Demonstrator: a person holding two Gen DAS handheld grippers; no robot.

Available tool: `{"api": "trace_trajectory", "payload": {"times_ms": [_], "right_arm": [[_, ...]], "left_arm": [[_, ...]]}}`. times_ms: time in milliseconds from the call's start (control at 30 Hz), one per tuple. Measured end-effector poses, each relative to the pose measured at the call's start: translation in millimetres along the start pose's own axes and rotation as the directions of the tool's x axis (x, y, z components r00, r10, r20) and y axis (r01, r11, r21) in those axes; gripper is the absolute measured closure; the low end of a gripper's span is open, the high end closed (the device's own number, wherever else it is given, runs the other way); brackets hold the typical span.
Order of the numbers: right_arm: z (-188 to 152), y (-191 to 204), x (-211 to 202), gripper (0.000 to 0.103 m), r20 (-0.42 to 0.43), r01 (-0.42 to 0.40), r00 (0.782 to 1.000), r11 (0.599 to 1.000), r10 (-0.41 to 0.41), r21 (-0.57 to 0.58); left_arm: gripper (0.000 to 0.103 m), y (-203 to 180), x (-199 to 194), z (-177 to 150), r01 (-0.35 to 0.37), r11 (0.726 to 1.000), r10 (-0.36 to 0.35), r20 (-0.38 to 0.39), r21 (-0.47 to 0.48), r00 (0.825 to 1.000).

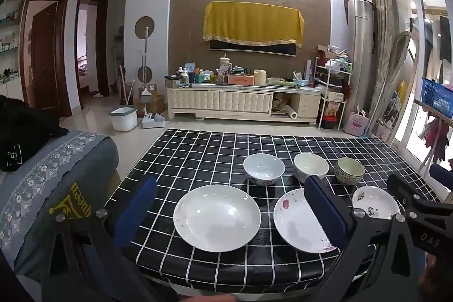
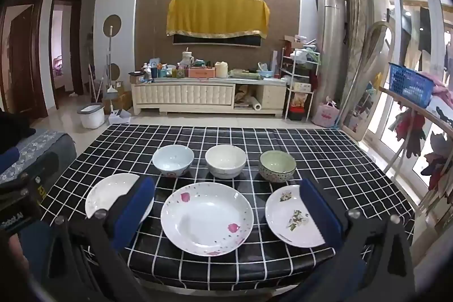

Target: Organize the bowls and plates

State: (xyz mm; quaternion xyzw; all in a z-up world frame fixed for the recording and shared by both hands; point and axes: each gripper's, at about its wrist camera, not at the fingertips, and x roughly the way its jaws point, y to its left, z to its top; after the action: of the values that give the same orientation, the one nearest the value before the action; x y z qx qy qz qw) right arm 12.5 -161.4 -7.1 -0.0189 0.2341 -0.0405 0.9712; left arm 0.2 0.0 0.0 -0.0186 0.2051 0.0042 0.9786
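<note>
Three round white ceramic plates in a front row on the black, white-gridded worktop (image 2: pixel 325 154): plain large plate (image 1: pixel 217 217) at left, pink-petalled plate (image 2: pixel 207 212) in the middle, small plate with floral decals (image 2: pixel 294 215) at right. Behind, well apart from one another: pale blue bowl (image 2: pixel 173 160), cream bowl (image 2: pixel 225 161), green patterned bowl (image 2: pixel 277 165). Left gripper (image 1: pixel 229 217) hovering over the plain plate, jaws spread wide, holding and touching nothing. Right gripper (image 2: pixel 226 214) above the petalled plate, jaws equally wide, empty.
</note>
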Motion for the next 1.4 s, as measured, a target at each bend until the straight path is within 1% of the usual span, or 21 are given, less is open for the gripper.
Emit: {"api": "trace_trajectory", "payload": {"times_ms": [100, 167, 233, 267, 333, 433, 533, 667, 800, 1133, 1400], "right_arm": [[0.2, 3.5, -4.9, 0.000, 0.017, 0.014, 1.000, 0.999, -0.013, -0.030], [2.1, 5.7, -2.8, 0.000, 0.007, 0.015, 1.000, 0.999, -0.014, -0.037], [3.9, 8.6, -7.0, 0.000, 0.010, 0.012, 1.000, 0.999, -0.012, -0.041], [3.9, 8.7, -6.6, 0.000, 0.005, 0.006, 1.000, 0.999, -0.006, -0.040], [2.3, 6.9, 0.2, 0.000, -0.006, 0.003, 1.000, 0.999, -0.003, -0.035], [1.9, 7.1, 1.4, 0.000, -0.009, 0.000, 1.000, 0.999, 0.000, -0.036], [2.2, 6.1, 2.2, 0.000, -0.014, -0.004, 1.000, 1.000, 0.004, -0.031], [0.7, 6.7, 2.5, 0.000, -0.019, -0.004, 1.000, 1.000, 0.004, -0.030], [0.4, 6.9, 3.8, 0.000, -0.026, -0.003, 1.000, 1.000, 0.002, -0.028], [-0.7, 6.7, 0.8, 0.000, -0.036, -0.006, 0.999, 1.000, 0.004, -0.031], [-1.7, 5.1, 0.8, 0.000, -0.040, -0.009, 0.999, 1.000, 0.008, -0.024]], "left_arm": [[0.000, 0.0, -1.6, 0.1, 0.003, 1.000, -0.003, 0.000, -0.003, 1.000], [0.000, 1.2, -2.4, 0.8, -0.009, 1.000, 0.009, 0.000, -0.021, 1.000], [0.000, 3.5, -4.8, 1.2, -0.003, 1.000, 0.003, 0.000, -0.024, 1.000], [0.000, 6.7, -7.5, 0.5, 0.005, 0.999, -0.004, 0.013, -0.051, 1.000], [0.000, 8.7, -6.5, -3.8, 0.003, 0.999, -0.003, 0.005, -0.044, 1.000], [0.000, 4.4, 1.0, 1.0, 0.001, 1.000, -0.001, -0.018, -0.025, 1.000], [0.000, 4.0, 2.9, 0.1, 0.000, 1.000, 0.000, -0.023, -0.016, 1.000], [0.000, 2.9, 3.1, -1.9, 0.007, 1.000, -0.007, -0.023, -0.009, 1.000], [0.000, 3.8, 1.5, -1.3, 0.029, 0.999, -0.029, -0.023, -0.020, 0.999], [0.000, -2.0, -0.2, -4.9, 0.025, 0.999, -0.024, -0.023, 0.020, 0.999], [0.000, 0.1, 0.9, -6.3, 0.038, 0.999, -0.038, -0.043, 0.005, 0.998]]}}
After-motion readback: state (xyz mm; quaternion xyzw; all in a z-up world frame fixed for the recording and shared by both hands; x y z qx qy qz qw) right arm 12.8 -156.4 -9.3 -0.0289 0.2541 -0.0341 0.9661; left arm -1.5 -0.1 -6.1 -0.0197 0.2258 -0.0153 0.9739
